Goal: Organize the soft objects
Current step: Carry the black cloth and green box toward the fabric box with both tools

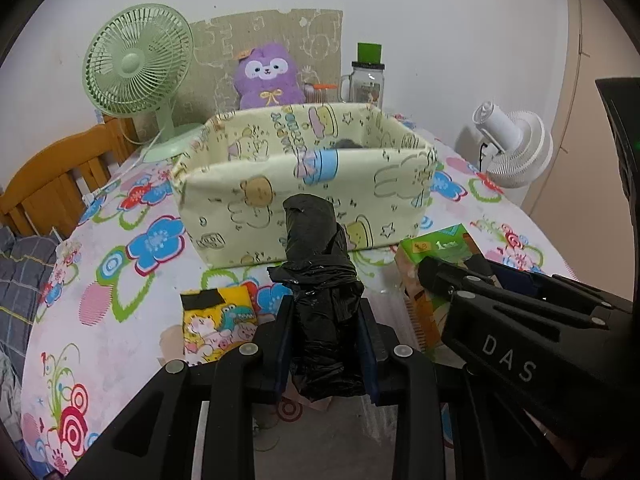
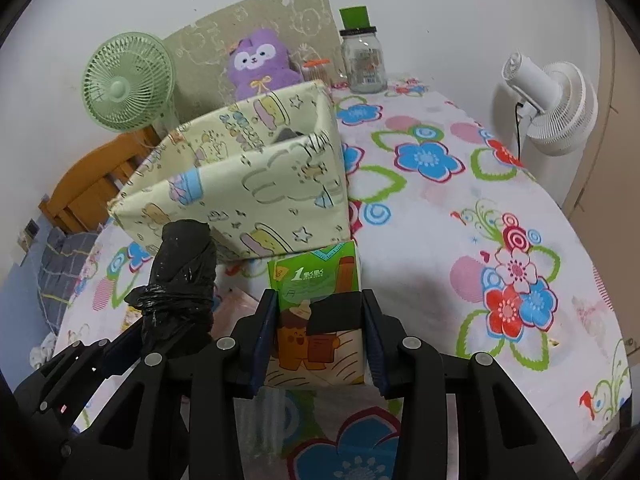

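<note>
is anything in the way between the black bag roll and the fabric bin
Nothing visible. The left claw holds the black bag roll just before the fabric bin, whose near wall it must clear; the open top looks unobstructed.

Left hand-held gripper [image 1: 326, 332]: matte black plastic body, angular ribbed arms with open slots.
Left fingers [image 1: 282, 344]: flat, dark blue inner pads.
Left screws [image 1: 249, 349]: round pale grey heads behind the fingers.
Right hand-held gripper [image 2: 320, 334]: same black frame, blue pads, grey screws.
Marking [image 1: 508, 358]: pale "DAS" lettering on the right hand-held gripper's side.
</note>
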